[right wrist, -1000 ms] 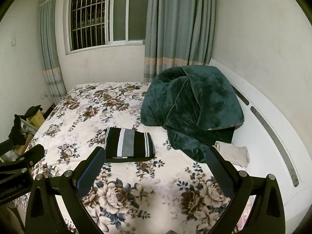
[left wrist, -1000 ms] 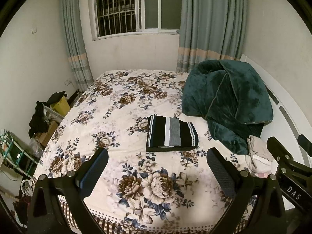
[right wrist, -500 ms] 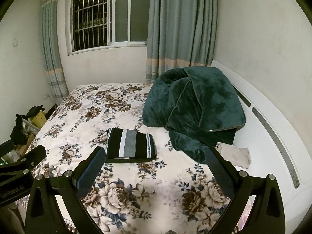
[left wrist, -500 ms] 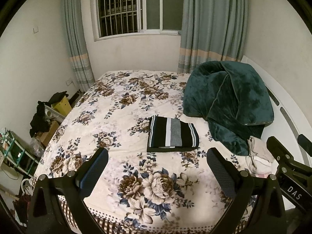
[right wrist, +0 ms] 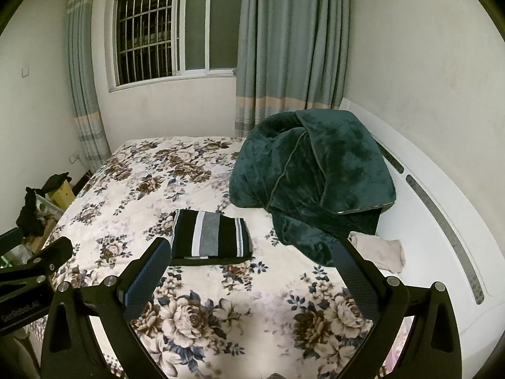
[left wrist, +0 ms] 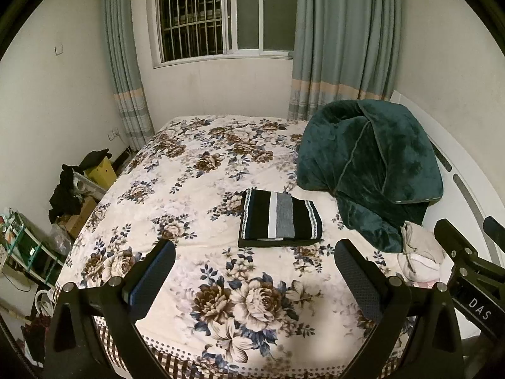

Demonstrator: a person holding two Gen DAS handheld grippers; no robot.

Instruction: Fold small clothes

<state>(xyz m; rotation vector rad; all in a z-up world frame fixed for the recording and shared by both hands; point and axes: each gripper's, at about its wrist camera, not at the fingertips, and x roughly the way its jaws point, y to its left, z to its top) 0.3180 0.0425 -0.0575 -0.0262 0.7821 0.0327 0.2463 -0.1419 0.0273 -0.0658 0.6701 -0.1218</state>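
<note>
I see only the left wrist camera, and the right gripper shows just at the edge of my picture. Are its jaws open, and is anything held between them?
Observer: Yes. The jaws of the right gripper stand wide open, with nothing between them.
Operator: That gripper half hides the crumpled beige garment from me. Where does its far end lie?
Observer: It lies on the plain white surface, not on the floral bed cover.
Operator: Is the folded black, white and grey striped garment centred before the right jaws?
Observer: No. It lies beyond them, nearer the left finger than the right one.
</note>
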